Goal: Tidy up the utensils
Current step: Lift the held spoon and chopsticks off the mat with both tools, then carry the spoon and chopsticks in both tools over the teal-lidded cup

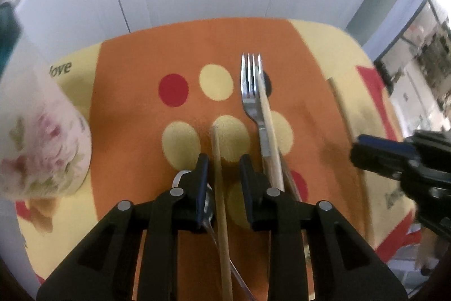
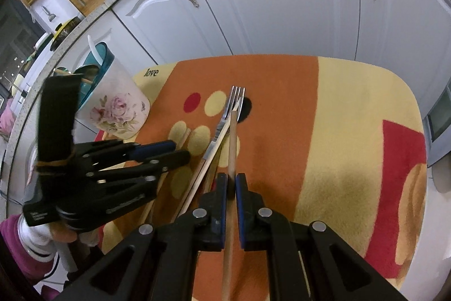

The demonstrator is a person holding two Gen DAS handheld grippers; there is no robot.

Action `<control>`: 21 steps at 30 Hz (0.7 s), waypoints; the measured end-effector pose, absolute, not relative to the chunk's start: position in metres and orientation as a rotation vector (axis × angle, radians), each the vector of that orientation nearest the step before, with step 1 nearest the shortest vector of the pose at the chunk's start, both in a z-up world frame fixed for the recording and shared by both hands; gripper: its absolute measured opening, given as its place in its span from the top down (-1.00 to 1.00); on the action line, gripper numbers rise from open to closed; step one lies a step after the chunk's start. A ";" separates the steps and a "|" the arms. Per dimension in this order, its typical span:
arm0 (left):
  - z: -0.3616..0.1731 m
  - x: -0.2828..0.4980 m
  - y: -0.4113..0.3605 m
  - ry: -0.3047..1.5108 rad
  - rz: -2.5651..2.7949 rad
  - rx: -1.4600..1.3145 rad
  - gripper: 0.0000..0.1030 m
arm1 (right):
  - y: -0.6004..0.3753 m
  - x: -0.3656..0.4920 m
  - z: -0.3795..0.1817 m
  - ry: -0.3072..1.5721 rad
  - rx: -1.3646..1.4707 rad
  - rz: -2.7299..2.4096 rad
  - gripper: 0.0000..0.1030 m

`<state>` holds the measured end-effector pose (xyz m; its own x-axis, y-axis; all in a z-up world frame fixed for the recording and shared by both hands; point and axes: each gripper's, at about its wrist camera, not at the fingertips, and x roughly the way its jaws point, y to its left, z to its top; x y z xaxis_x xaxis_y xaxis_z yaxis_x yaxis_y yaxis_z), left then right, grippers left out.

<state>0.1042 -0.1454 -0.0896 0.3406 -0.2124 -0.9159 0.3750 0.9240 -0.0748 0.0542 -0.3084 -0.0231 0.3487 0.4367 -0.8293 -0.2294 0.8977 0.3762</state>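
The right tool [image 2: 231, 185] pinches one chopstick [image 2: 231, 143] lengthwise, pointing far, while the left tool [image 1: 222, 162], jaws parted, straddles another chopstick [image 1: 218, 160] unpinched; the floral cup [image 2: 118, 106] stands far-left.

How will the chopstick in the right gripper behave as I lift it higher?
The chopstick looks stiff and light, so it should not sag. It is thin, smooth and round, clamped by the right gripper at one spot along its length, so it may pivot or slip.

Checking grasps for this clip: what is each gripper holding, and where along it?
Right gripper clamps a wooden chopstick partway along its length. Left gripper is open; another chopstick lies between its jaws, ungripped.
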 end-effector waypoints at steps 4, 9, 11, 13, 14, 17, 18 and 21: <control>-0.086 0.106 -0.146 1.146 -0.407 0.162 0.90 | -0.311 0.054 -0.022 1.135 0.219 0.436 0.89; -0.057 0.089 -0.124 1.096 -0.454 0.049 0.93 | -0.313 0.048 -0.012 1.111 0.226 0.447 0.89; -0.041 0.077 -0.114 1.062 -0.472 0.017 0.93 | -0.313 0.044 -0.003 1.091 0.229 0.456 0.89; -0.024 0.064 -0.102 1.029 -0.484 -0.012 0.93 | -0.312 0.040 0.006 1.070 0.228 0.468 0.89; -0.014 0.057 -0.095 1.010 -0.492 -0.034 0.93 | -0.311 0.037 0.012 1.058 0.229 0.475 0.89; 0.008 0.042 -0.079 0.963 -0.501 -0.071 0.92 | -0.306 0.029 0.029 1.020 0.226 0.496 0.89; 0.014 0.038 -0.074 0.952 -0.502 -0.082 0.93 | -0.304 0.027 0.034 1.007 0.223 0.502 0.89; 0.033 0.026 -0.057 0.917 -0.503 -0.122 0.92 | -0.297 0.020 0.049 0.971 0.206 0.517 0.89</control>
